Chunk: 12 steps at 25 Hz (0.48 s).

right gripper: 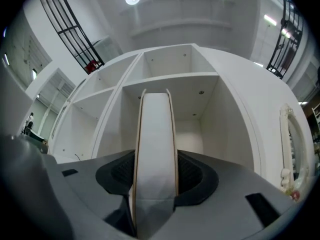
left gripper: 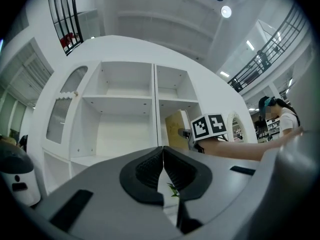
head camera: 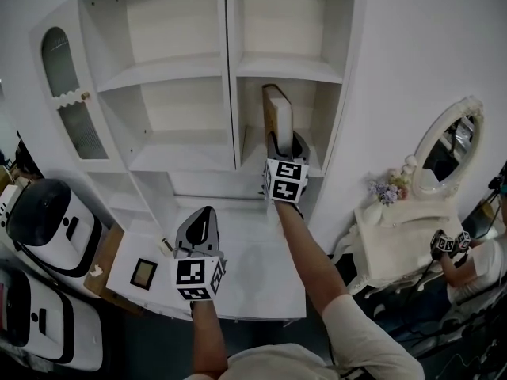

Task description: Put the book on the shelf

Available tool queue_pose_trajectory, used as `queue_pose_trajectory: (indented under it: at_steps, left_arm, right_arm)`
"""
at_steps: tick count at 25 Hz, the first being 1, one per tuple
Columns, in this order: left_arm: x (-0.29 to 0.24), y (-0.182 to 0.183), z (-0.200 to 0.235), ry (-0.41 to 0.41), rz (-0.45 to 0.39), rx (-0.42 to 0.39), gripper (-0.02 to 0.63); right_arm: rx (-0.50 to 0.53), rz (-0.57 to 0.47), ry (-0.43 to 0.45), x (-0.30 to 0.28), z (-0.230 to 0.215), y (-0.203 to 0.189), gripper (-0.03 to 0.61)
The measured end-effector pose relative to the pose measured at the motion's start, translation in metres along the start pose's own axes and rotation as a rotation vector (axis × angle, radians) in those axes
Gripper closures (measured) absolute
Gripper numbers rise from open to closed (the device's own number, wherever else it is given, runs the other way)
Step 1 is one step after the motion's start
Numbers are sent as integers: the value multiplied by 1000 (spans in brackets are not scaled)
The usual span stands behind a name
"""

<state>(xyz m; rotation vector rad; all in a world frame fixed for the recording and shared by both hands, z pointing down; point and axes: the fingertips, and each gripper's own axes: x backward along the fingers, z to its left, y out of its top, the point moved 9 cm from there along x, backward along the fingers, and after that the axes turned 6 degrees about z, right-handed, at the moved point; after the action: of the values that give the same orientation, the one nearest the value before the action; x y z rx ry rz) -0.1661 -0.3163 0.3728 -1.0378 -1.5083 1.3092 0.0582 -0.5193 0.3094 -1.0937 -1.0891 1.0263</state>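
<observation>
The book stands upright with its white page edge toward me, at the mouth of the middle right compartment of the white shelf unit. My right gripper is shut on the book's lower end. In the right gripper view the page edge fills the gap between the dark pads, with the compartment behind it. My left gripper hangs over the white table, jaws shut and holding nothing. The left gripper view shows its pads touching, and the book's tan cover beside the right gripper's marker cube.
A small dark-framed square lies on the white table at the left. White and black machines stand at the far left. A vanity with an oval mirror and flowers stands to the right, with another person nearby.
</observation>
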Motion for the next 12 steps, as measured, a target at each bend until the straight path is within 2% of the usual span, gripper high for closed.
queue_pose_trajectory:
  at_steps: [8,12]
  left_arm:
    - [16,-9,26,58,12,33,597]
    - [23,-14,35,83,21,27,597]
  right_arm:
    - [22,67,7,-41,13,5,347]
    - [99,90,13,-56,22,10,347]
